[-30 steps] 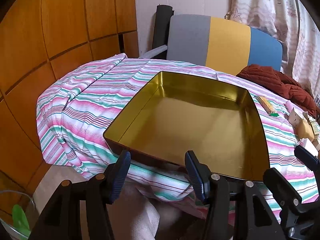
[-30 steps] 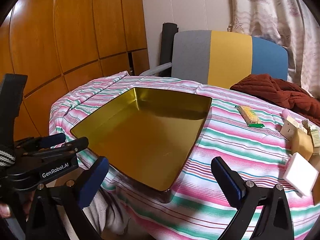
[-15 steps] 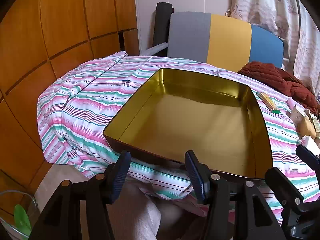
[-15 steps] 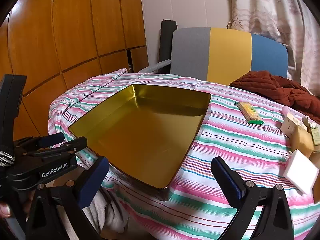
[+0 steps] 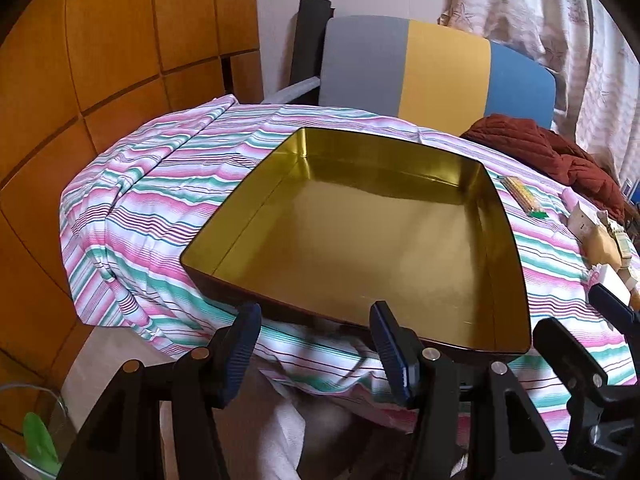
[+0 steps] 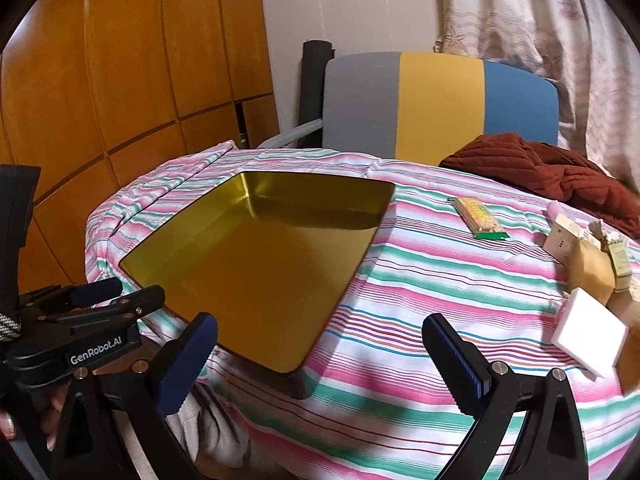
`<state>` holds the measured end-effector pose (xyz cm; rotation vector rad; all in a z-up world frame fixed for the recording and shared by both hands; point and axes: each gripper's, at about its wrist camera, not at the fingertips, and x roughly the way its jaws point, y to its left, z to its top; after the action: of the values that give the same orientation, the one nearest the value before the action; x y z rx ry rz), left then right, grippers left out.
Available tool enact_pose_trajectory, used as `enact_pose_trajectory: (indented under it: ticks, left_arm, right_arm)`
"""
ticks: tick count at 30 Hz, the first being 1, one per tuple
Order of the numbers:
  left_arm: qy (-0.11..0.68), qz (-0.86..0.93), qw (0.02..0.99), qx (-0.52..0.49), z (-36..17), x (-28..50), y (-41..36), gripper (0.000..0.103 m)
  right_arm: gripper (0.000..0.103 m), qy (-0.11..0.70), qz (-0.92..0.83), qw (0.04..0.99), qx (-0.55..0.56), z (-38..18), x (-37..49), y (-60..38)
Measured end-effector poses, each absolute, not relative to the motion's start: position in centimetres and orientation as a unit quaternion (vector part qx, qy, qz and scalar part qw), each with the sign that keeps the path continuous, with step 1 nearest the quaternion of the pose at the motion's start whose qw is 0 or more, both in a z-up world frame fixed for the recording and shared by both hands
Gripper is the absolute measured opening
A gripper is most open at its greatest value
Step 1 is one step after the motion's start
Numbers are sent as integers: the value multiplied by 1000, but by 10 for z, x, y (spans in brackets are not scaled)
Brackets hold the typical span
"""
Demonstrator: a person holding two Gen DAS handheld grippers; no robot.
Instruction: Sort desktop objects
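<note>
An empty gold tin tray (image 5: pixel 502 216) (image 6: pixel 360 240) lies on the striped tablecloth (image 5: pixel 152 200) (image 6: pixel 440 280). Small items sit to its right: a yellow packet with a green end (image 6: pixel 478 216) (image 5: pixel 522 196), a white flat box (image 6: pixel 588 332), a tan pouch (image 6: pixel 590 270) (image 5: pixel 600 240) and a cream carton (image 6: pixel 560 236). My left gripper (image 5: pixel 316 340) hangs open before the tray's near edge, holding nothing. My right gripper (image 6: pixel 320 352) is open and empty over the tray's near right corner. The left gripper (image 6: pixel 96 300) also shows at the lower left of the right wrist view.
A dark red knitted garment (image 6: pixel 540 168) (image 5: pixel 540 152) lies at the table's back right. A grey, yellow and blue chair back (image 6: pixel 436 104) stands behind the table. Wooden panels (image 5: pixel 100 60) line the left wall, a patterned curtain (image 6: pixel 540 20) hangs at right.
Both views have shifted slightly; the tray and items sit a little lower and nearer in frame. Both grippers stay open and nothing on the table has moved.
</note>
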<state>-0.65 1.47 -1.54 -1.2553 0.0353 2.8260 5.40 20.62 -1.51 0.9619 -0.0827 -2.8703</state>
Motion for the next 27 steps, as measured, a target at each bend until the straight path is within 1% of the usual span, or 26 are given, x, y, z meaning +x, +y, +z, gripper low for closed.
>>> enact_pose_trajectory:
  ticks: [7, 14, 19, 27]
  left_arm:
    - [3, 903, 57, -426, -20, -6, 26, 58]
    - [-10, 904, 94, -416, -11, -3, 43, 58]
    - [1, 904, 132, -408, -3, 0, 70, 58]
    - [49, 899, 186, -395, 0, 4, 120, 58]
  right_arm:
    - [103, -48, -947, 24, 317, -18, 58, 232]
    - [103, -75, -946, -32, 313, -20, 66, 274]
    - [103, -96, -942, -81, 311, -25, 77, 312]
    - [103, -117, -931, -163, 304, -35, 101, 374]
